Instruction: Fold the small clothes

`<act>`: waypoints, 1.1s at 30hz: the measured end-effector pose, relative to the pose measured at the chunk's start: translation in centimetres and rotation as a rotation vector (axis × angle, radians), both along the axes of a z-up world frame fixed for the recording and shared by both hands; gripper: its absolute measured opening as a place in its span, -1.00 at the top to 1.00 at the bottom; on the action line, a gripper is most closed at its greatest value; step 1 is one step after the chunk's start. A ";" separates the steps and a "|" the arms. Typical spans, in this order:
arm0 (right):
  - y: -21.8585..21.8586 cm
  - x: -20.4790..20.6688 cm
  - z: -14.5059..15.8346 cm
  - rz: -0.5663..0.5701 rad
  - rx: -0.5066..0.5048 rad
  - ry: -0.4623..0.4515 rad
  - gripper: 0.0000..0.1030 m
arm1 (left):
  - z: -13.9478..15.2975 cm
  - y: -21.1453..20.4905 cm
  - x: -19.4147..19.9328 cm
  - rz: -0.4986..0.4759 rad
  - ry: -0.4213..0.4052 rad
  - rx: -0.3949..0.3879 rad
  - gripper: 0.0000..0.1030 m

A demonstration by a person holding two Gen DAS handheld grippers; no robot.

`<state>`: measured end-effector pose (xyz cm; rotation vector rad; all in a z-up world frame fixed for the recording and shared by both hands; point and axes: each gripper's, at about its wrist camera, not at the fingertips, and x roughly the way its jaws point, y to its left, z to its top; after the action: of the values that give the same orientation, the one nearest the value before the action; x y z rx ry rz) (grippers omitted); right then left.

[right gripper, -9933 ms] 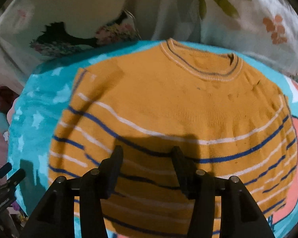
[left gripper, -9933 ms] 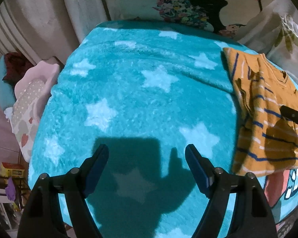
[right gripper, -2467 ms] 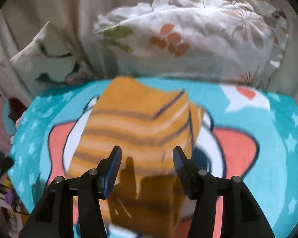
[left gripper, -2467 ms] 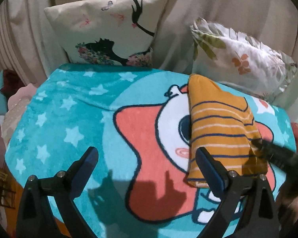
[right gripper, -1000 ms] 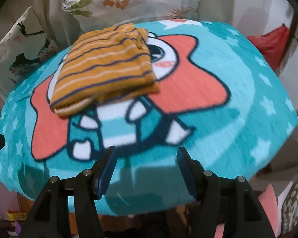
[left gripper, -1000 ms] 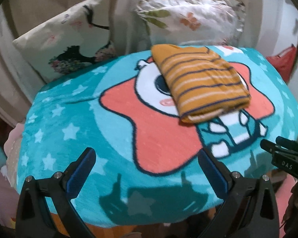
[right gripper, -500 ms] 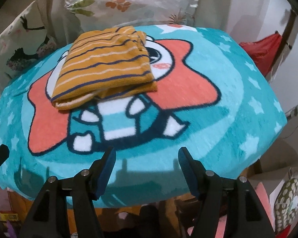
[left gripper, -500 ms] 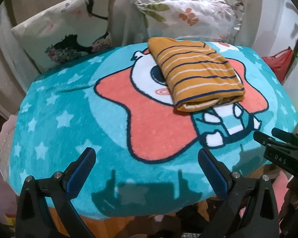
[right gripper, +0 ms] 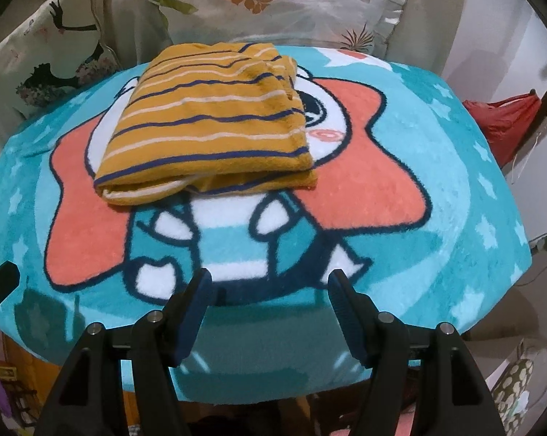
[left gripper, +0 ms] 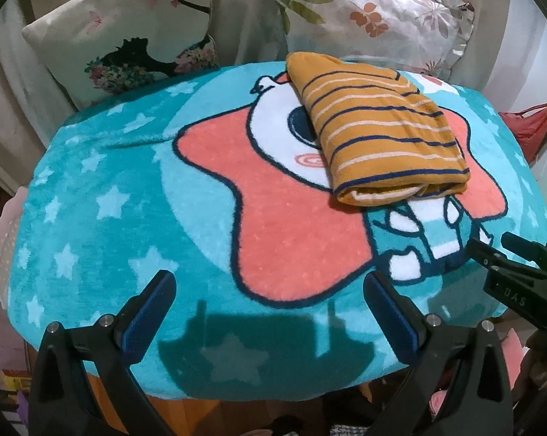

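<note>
Right wrist view: striped sweater lies folded beyond the spread, empty right gripper, nearer than left gripper, also spread.

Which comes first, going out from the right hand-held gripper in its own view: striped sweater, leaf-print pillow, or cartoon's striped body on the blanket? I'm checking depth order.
From the right hand-held gripper:
1. Cartoon's striped body, just ahead of the fingertips.
2. Striped sweater, folded, farther back and slightly left.
3. Leaf-print pillow, behind the blanket at the back.
</note>
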<state>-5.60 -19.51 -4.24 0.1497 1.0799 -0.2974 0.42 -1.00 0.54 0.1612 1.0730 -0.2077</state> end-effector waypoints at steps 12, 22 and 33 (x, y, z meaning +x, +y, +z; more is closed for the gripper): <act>-2.7 4.3 2.3 0.018 -0.016 -0.093 -0.38 | -1.1 -2.5 1.8 0.028 0.048 0.004 -0.99; -4.6 9.0 -2.2 0.070 0.095 0.026 -0.37 | -1.6 -3.1 4.5 0.093 0.073 -0.018 -0.99; -9.4 12.5 3.6 0.096 0.143 -0.150 -0.26 | -2.7 -6.3 10.1 0.167 0.111 -0.069 -0.99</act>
<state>6.92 -28.89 -0.62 0.2432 0.9556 -0.1203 10.47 -7.27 -2.19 -0.0019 1.1822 -0.1039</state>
